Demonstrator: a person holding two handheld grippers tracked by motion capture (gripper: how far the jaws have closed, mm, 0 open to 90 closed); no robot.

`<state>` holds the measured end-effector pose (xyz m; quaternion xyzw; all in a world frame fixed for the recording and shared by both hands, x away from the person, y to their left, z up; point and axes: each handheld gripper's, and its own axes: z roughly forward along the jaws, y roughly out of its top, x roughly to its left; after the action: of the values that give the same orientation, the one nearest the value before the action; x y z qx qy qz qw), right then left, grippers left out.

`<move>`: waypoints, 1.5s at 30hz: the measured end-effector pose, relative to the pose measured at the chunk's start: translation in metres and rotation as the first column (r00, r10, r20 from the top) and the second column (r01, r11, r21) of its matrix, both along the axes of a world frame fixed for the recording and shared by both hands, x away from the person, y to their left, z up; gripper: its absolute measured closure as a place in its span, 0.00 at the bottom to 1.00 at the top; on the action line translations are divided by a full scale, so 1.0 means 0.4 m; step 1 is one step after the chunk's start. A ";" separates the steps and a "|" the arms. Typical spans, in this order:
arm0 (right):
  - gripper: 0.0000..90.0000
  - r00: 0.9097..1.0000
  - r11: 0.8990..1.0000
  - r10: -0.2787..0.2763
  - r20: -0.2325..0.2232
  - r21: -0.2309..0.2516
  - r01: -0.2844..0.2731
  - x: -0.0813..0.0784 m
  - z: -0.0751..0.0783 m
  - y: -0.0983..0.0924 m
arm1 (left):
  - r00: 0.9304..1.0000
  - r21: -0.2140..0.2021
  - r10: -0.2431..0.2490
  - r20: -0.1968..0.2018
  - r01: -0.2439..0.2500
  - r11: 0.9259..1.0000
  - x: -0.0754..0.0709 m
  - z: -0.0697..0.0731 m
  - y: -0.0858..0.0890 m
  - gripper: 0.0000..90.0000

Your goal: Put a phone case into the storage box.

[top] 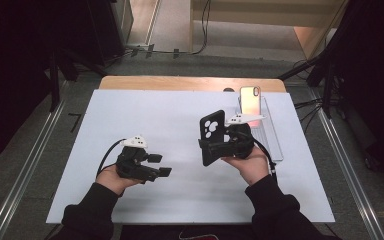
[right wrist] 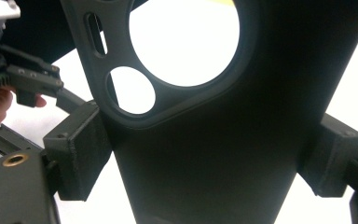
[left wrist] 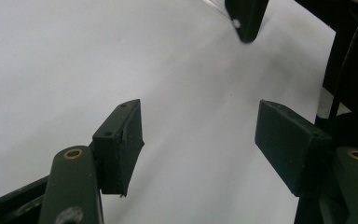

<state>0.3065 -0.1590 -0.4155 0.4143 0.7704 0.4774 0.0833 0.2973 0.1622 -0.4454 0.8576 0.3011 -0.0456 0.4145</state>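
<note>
Holding a black phone case (top: 212, 137) upright at centre frame, the right gripper (top: 219, 146) clamps its edges; left gripper (top: 161, 165), lower left, open and empty. Keep the case steady.

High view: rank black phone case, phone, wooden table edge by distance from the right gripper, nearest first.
1. black phone case: clamped between the right gripper jaws, held upright above the white sheet.
2. phone: just beyond the gripper, standing in the clear stand at the sheet's far right.
3. wooden table edge: farthest, along the sheet's far side.
</note>
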 end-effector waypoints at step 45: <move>0.14 0.930 0.933 -0.360 0.082 0.013 0.360 0.085 0.089 -0.273 | 0.995 0.008 0.100 -0.021 -0.100 0.995 -0.051 -0.035 0.077 0.36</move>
<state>0.3406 -0.2683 -0.3800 0.5280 0.6779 0.4701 0.2017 0.2768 0.1928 -0.4594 0.8423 0.3484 -0.0330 0.4100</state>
